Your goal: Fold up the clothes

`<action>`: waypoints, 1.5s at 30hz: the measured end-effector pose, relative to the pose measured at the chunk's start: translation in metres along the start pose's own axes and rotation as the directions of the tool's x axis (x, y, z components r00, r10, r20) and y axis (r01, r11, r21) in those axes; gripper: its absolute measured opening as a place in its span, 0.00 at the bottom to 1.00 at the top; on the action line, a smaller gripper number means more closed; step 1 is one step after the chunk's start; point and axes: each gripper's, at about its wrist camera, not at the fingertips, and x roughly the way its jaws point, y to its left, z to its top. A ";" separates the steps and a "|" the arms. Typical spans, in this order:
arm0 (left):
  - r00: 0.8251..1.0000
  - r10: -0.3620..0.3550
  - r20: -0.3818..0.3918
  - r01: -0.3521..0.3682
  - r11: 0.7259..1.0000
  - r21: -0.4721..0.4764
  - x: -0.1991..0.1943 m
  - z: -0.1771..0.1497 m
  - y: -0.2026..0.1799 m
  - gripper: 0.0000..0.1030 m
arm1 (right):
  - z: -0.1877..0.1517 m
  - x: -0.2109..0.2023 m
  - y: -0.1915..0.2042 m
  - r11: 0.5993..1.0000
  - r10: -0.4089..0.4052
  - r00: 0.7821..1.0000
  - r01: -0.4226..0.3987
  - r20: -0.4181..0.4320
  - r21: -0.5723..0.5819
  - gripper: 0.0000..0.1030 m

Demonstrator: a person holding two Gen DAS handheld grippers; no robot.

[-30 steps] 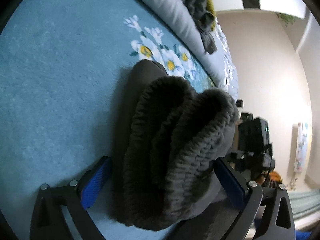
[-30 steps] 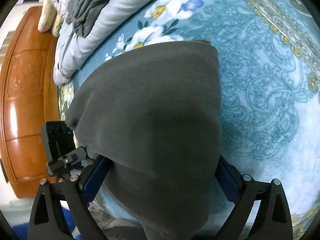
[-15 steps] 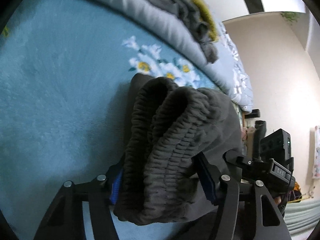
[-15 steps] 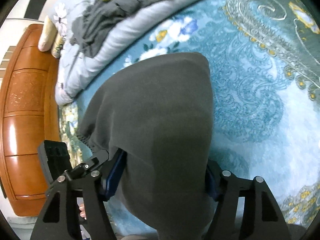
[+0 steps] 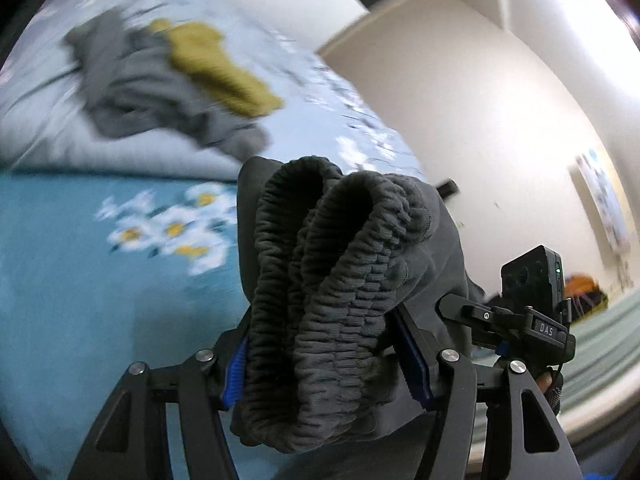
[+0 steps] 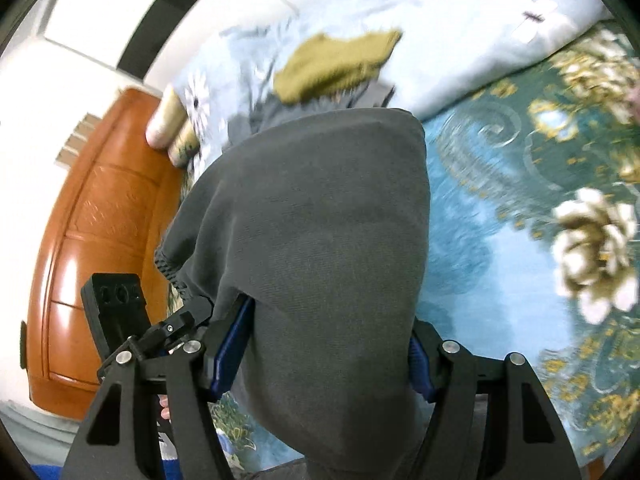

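Fingers of the left gripper (image 5: 328, 360) were closed narrowly on the bunched, ribbed waistband of a dark grey garment (image 5: 332, 280), blue pads pressing it from both sides. The right gripper (image 6: 320, 356) was likewise clamped on the plain folded end of that garment (image 6: 320, 240). The cloth stood up between each pair of fingers and ran forward, away from both cameras, so its long axis appeared to span from one gripper to the other, neither nearer. It seemed lifted clear of the blue floral bedspread (image 5: 80, 300). Beyond the garment lay a loose pile of grey and mustard clothes (image 5: 176, 80) on a pale quilt (image 6: 480, 20). To the garment's left in the right view stood a wooden headboard (image 6: 100, 240).
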 end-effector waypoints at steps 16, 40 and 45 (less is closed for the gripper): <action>0.911 -0.134 -0.391 0.292 0.878 0.380 0.227 0.084 -0.289 0.64 | -0.007 -0.242 -0.169 0.951 -0.122 0.897 -0.017 0.424 0.310 0.68; 0.772 -0.040 -0.634 0.319 0.888 0.332 0.571 0.118 -0.419 0.69 | 0.079 -0.310 -0.441 0.804 -0.261 0.804 -0.125 0.534 0.582 0.69; 0.833 -0.078 -0.548 0.313 0.883 0.351 0.530 0.146 -0.431 0.79 | 0.078 -0.326 -0.417 0.833 -0.368 0.799 0.056 0.476 0.550 0.70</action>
